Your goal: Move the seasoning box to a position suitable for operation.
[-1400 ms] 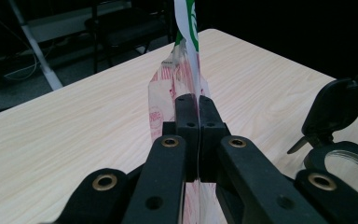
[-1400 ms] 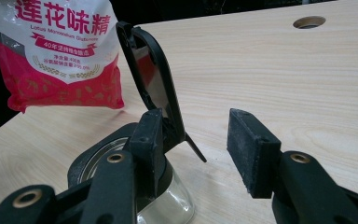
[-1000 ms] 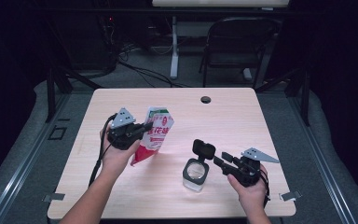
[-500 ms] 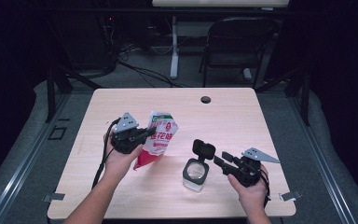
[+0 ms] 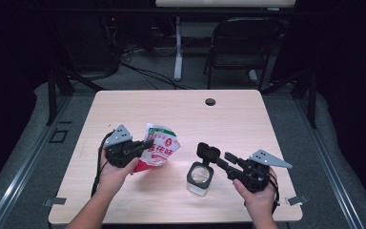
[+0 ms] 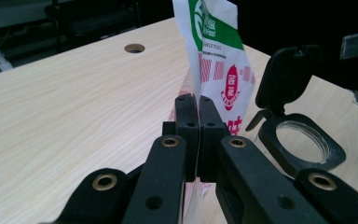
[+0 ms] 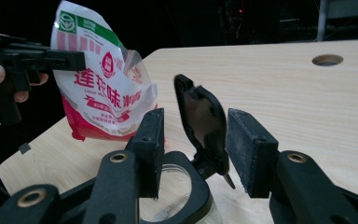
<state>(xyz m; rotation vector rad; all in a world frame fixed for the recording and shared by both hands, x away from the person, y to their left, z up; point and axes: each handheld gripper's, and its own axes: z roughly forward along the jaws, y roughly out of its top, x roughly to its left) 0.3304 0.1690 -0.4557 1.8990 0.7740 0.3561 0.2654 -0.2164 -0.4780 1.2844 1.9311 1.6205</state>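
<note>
With the seasoning bag pinched in the left gripper beside the jar, powder could be spilled if the right gripper, its jaws spread around the flip lid, lets it drop.

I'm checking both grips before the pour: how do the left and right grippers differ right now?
The left gripper has its jaws shut flat on the edge of the seasoning pouch, lifting it; the right gripper stands wide apart around the flip lid of the clear jar, its pads not pressing on it, having just closed a little. The left is tilted toward the jar; the right lies low and level. Both are hand-held, black and two-jawed.
</note>
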